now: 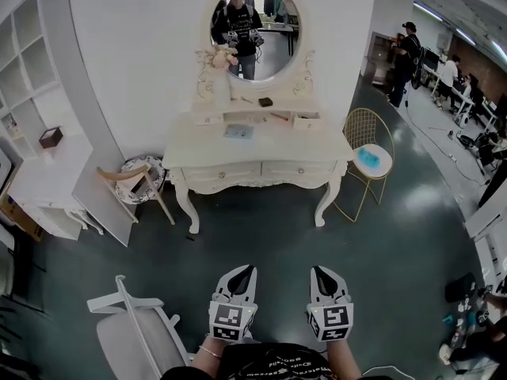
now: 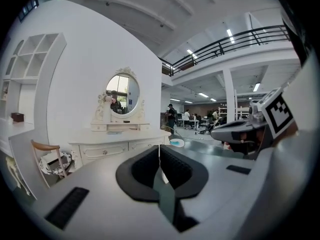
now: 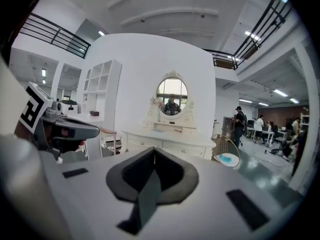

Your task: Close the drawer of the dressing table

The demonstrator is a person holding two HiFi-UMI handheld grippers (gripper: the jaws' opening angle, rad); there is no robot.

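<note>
Near, left gripper (image 1: 247, 272) and right gripper (image 1: 319, 272) — jaws together, empty. Far, dressing table (image 1: 204, 150): none of its drawers (image 1: 222, 171) looks plainly open — I may push the wrong one.

Head view looks steeply down; both gripper views look seemingly level; all share the dressing table (image 1: 305, 147).

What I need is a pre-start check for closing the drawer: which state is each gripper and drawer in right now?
Left white gripper: jaws shut, empty.
Right white gripper: jaws shut, empty.
Wide white front drawers of the ornate white dressing table: look shut.
Small white upper right drawer: seems to stick out, hard to tell.
</note>
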